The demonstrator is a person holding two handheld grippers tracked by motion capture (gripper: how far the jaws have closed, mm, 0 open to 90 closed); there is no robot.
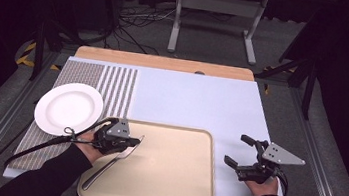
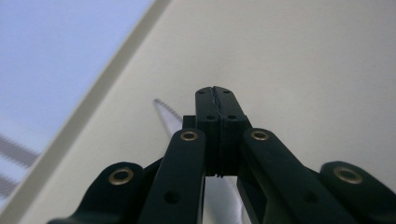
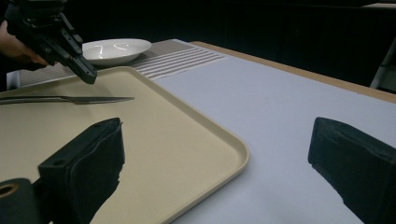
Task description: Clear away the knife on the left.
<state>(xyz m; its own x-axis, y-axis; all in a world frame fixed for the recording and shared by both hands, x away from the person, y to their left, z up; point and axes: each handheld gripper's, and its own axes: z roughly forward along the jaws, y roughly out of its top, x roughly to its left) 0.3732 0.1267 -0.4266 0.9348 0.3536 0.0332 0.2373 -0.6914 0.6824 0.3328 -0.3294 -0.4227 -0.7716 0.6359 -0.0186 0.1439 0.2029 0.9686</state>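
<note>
A table knife lies aslant on the left part of a beige tray, blade towards the tray's far edge. My left gripper hovers over the blade end, and its jaws are shut pad to pad with nothing between them. The serrated blade passes underneath them. From the right gripper view the left gripper sits just above the knife, apart from it. My right gripper rests to the right of the tray, open and empty.
A white plate sits on a striped placemat at the left, beyond the tray's corner. A pale blue cover spans the table behind the tray. The tray's raised rim runs near my right gripper.
</note>
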